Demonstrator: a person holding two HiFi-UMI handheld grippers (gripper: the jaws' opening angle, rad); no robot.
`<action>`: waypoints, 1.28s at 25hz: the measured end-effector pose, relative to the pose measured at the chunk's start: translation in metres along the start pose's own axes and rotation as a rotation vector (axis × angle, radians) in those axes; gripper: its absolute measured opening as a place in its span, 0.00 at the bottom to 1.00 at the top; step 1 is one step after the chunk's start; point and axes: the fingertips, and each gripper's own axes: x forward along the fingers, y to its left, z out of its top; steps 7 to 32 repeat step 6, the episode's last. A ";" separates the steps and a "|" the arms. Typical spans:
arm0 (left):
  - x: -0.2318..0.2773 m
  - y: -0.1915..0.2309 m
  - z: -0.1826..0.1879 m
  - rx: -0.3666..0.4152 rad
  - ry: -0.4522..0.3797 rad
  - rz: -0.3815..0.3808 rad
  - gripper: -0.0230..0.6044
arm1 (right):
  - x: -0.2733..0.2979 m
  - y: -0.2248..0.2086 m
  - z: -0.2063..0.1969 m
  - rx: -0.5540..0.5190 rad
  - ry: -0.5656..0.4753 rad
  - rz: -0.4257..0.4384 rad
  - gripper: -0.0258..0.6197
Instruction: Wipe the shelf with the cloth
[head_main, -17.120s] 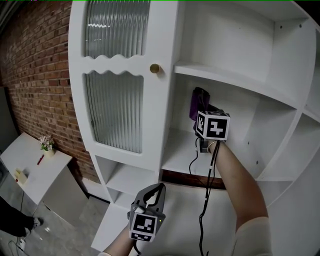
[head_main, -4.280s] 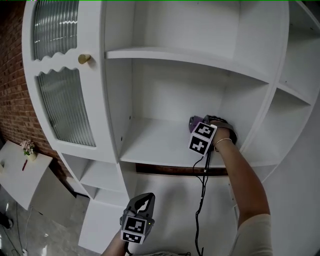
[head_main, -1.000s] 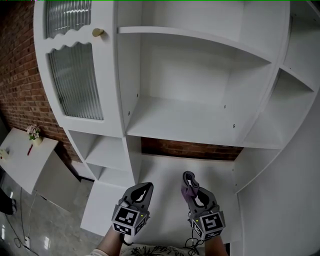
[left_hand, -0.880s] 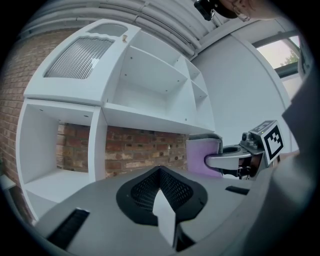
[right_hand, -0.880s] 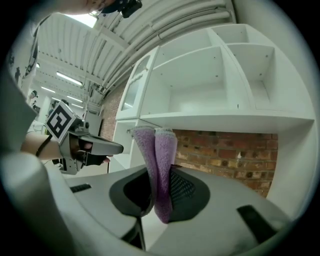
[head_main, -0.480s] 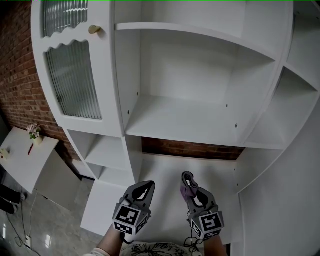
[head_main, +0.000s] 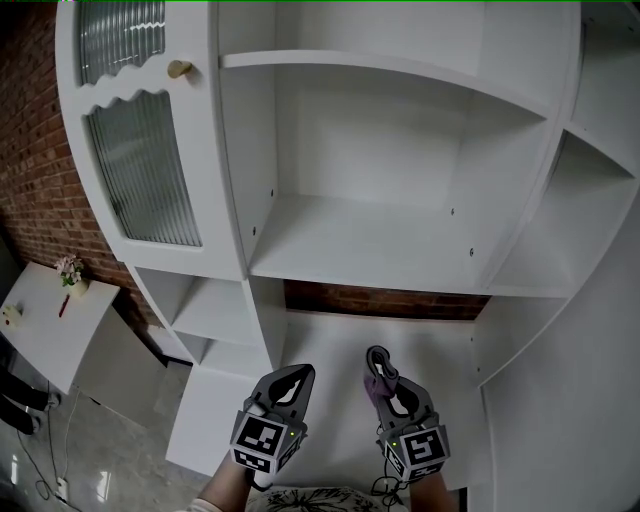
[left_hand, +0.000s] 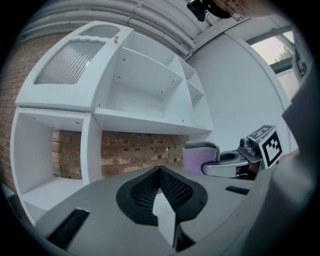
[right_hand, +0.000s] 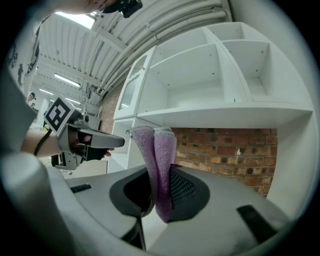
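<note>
- A tall white shelf unit (head_main: 400, 140) stands in front, with a ribbed-glass cabinet door (head_main: 140, 165) and its round brass knob (head_main: 179, 69) at its left.
- A red brick wall (head_main: 35, 150) is further left, and a strip of the same brick shows under the wide white shelf board (head_main: 370, 250).
- A small white side table (head_main: 45, 325) with a little flower pot (head_main: 70, 272) stands low on the left.
- The purple terry cloth (right_hand: 161, 160) is folded, and the jaws of the right gripper (right_hand: 159, 197) are clamped on it. It stands up past the tips, well below the shelf board.
- The left gripper (left_hand: 160, 172) has its jaws together, with nothing between them.
- Both grippers are held low, side by side and apart, pointing toward the unit.
</note>
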 end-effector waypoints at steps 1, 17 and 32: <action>0.001 -0.001 -0.001 -0.002 0.005 -0.002 0.06 | 0.001 0.000 -0.001 0.001 0.004 0.000 0.15; 0.003 0.000 -0.003 -0.003 0.008 0.003 0.06 | 0.005 0.004 -0.006 0.003 0.009 0.017 0.15; 0.003 0.000 -0.003 -0.003 0.008 0.003 0.06 | 0.005 0.004 -0.006 0.003 0.009 0.017 0.15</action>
